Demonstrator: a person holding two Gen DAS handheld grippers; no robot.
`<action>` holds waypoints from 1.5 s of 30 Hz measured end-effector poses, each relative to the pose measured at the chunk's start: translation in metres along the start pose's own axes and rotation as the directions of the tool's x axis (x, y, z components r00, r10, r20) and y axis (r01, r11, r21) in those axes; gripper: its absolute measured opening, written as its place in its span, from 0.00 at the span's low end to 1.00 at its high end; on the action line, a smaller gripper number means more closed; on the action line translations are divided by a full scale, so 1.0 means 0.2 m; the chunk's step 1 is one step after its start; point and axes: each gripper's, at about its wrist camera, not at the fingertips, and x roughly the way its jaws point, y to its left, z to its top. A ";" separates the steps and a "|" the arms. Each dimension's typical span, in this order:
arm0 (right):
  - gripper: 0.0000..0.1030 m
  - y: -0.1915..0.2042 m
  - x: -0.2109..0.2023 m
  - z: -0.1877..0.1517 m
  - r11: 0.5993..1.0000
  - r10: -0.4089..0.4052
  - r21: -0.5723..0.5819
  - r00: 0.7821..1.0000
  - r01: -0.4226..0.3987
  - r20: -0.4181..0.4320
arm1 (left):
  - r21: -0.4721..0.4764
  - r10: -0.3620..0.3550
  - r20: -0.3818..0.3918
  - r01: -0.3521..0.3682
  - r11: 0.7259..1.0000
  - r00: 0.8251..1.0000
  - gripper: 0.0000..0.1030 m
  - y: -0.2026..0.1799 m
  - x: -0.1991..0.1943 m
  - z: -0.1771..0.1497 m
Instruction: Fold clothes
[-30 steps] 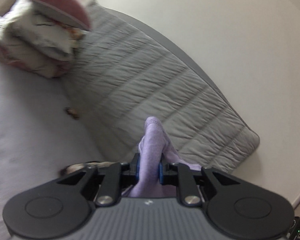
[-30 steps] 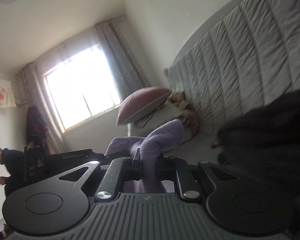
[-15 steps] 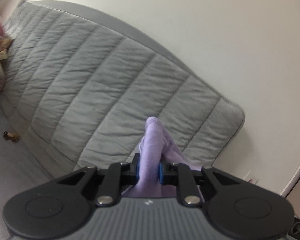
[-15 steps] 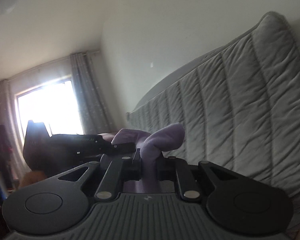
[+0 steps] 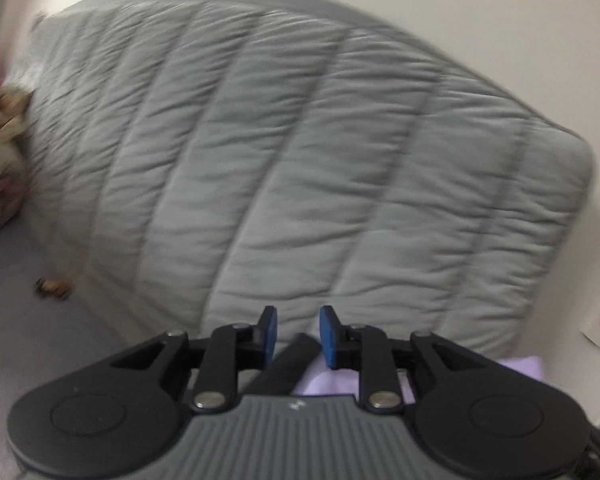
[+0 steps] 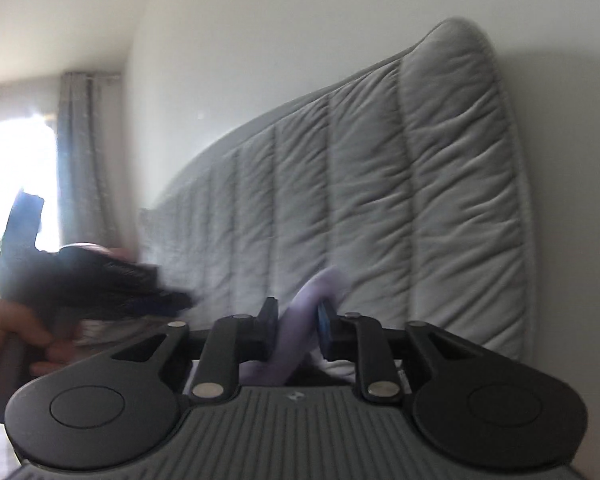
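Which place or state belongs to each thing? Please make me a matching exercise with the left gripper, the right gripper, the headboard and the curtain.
Things:
1. left gripper
2. right gripper
3. headboard
4. curtain

Places or states:
A. grey and quilted
B. purple garment between its fingers
C. beside the bright window
D. fingers apart, nothing held between them

Pairs: 1-D, 2-B, 3-A, 4-C

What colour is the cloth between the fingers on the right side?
Pale purple garment, seen best in the right wrist view.
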 end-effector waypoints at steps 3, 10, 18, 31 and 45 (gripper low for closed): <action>0.33 -0.03 -0.04 0.01 1.000 -0.019 -0.015 0.999 0.019 0.037 | -0.050 -0.036 0.052 0.039 0.998 0.998 0.23 0.06 -0.07 -0.03; 0.34 0.06 -0.09 0.01 0.994 0.099 -0.046 0.995 -0.099 0.000 | -0.023 -0.162 0.088 0.165 0.986 0.983 0.23 0.06 -0.22 -0.18; 0.36 0.22 -0.12 -0.05 0.980 0.127 -0.139 0.985 -0.142 -0.115 | -0.055 -0.035 0.017 0.036 0.998 0.999 0.25 0.09 -0.27 -0.29; 0.47 0.45 -0.36 -0.04 0.968 0.227 -0.068 0.961 -0.240 -0.158 | -0.088 0.166 0.009 -0.164 0.982 0.986 0.45 0.14 -0.78 -0.42; 0.83 1.06 -0.61 -0.17 0.897 0.413 -0.057 0.876 -0.439 -0.250 | -0.166 0.637 0.062 -0.621 0.766 0.768 1.00 0.45 -1.50 -0.86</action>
